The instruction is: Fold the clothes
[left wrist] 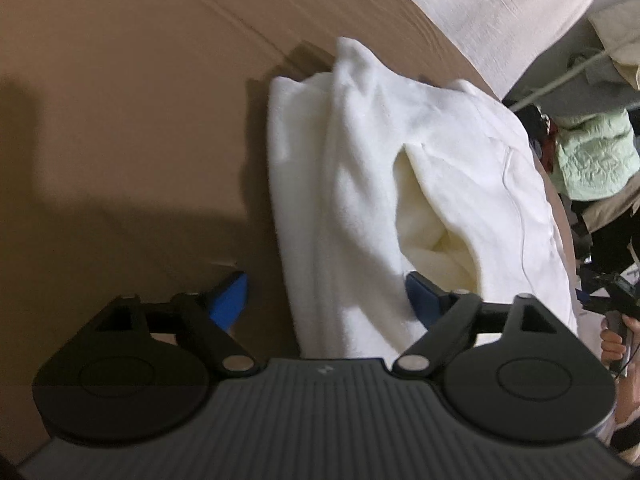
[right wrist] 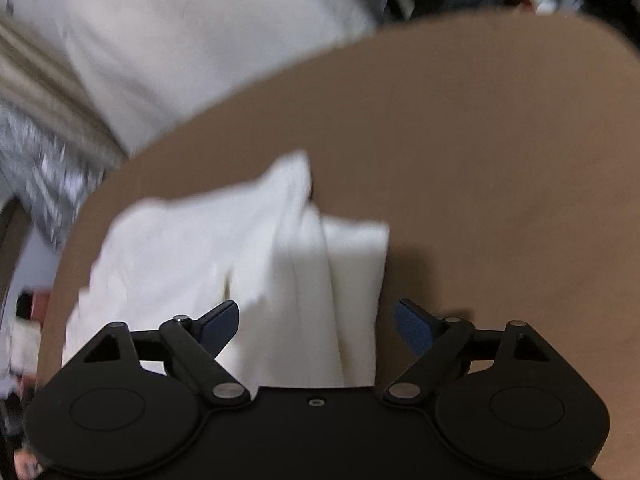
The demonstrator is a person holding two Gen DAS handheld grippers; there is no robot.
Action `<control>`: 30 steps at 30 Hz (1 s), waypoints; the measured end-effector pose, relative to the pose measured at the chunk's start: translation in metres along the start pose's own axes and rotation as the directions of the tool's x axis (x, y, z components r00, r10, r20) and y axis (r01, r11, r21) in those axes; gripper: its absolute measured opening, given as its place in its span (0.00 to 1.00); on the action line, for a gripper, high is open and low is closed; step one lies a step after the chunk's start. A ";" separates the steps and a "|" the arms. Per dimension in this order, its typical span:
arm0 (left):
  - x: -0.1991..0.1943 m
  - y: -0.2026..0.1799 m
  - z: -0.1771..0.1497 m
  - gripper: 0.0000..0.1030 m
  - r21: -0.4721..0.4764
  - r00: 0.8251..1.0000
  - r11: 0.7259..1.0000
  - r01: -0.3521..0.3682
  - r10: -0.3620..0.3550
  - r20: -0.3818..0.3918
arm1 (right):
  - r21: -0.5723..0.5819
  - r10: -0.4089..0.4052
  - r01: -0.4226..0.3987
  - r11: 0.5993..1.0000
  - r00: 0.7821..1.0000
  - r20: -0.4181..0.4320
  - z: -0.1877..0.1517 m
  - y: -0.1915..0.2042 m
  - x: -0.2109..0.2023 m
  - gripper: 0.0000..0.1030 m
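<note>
Two grippers hang over one white garment [left wrist: 360, 184], which lies gathered in lengthwise folds on a brown table [left wrist: 120, 120]. A cream fleecy lining shows through an opening near the garment's middle in the left wrist view.

Left gripper [left wrist: 326, 292]: jaws spread wide, nothing between the blue pads. The garment's long axis runs straight ahead, roughly parallel to the fingers. Its left edge falls between the two fingers; the right finger [left wrist: 420, 296] is over the cloth just below the lining opening, though contact cannot be confirmed, and the left finger [left wrist: 230, 296] stands over bare table. The bulk of the garment therefore lies ahead and to the right of this gripper.

Right gripper [right wrist: 316, 324]: jaws likewise spread, holding nothing. The garment [right wrist: 240, 256] lies ahead and to the left; its right-hand edge falls between the fingers, nearer the left one. This view is motion-blurred, so fine folds cannot be read.

Both grippers appear about equally near to the near end of the garment. A gloved hand holding a gripper handle [left wrist: 616, 320] shows at the right edge of the left wrist view.

The bundle is narrow but lumpy. This fits either a partly made fold or a loose heap; the pictures do not settle which.
</note>
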State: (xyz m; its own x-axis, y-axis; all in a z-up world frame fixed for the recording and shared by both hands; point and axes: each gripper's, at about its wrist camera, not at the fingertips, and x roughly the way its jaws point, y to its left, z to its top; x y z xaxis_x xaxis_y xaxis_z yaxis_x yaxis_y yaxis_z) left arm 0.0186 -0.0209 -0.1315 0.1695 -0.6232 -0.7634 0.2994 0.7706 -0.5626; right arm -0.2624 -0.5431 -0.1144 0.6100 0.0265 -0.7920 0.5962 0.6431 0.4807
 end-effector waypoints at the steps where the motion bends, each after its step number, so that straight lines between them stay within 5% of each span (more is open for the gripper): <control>1: 0.002 0.000 0.001 0.89 0.001 1.000 1.000 0.005 -0.005 -0.003 | -0.003 0.010 -0.010 1.000 1.000 -0.020 0.001 -0.003 0.002 0.86; 7: 0.005 0.011 0.004 0.92 -0.066 0.998 0.996 0.060 -0.060 0.005 | -0.138 -0.085 0.074 0.988 0.993 -0.076 -0.003 0.011 0.027 0.86; 15: 0.022 0.002 0.005 0.97 -0.055 0.987 0.985 0.161 -0.160 0.014 | 0.006 0.076 -0.076 0.997 0.997 0.007 0.001 -0.024 0.041 0.88; 17: 0.026 -0.005 0.004 0.90 -0.033 0.985 0.984 0.175 -0.174 0.020 | -0.010 0.095 -0.095 0.995 0.995 0.009 0.000 -0.017 0.047 0.75; 18: 0.027 -0.009 0.004 0.72 -0.013 0.986 0.986 0.166 -0.166 0.025 | -0.025 0.100 -0.100 0.995 0.995 0.005 0.000 -0.012 0.049 0.54; 19: 0.028 -0.013 0.003 0.46 0.010 0.989 0.990 0.143 -0.144 0.027 | -0.040 0.105 -0.105 0.994 0.994 0.002 0.000 -0.006 0.052 0.45; 22: 0.027 -0.019 0.000 0.28 0.033 0.993 0.993 0.111 -0.112 0.042 | -0.119 0.066 -0.064 0.991 0.998 0.008 -0.002 0.017 0.055 0.31; 26: 0.018 -0.038 -0.006 0.24 0.099 0.993 0.993 0.061 -0.071 0.097 | -0.263 -0.019 0.044 0.964 0.995 0.096 -0.013 0.058 0.040 0.27; 30: 0.008 -0.066 -0.015 0.23 0.199 0.986 0.980 -0.012 -0.021 0.166 | -0.389 0.022 0.093 0.916 0.960 0.280 -0.030 0.097 0.002 0.26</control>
State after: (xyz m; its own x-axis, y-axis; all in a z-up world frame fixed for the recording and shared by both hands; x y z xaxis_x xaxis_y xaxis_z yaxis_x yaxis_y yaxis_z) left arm -0.0142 -0.0743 -0.1050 0.3169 -0.6529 -0.6880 0.4781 0.7364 -0.4787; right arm -0.2191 -0.4581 -0.0804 0.7447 -0.1747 -0.6442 0.3995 0.8898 0.2205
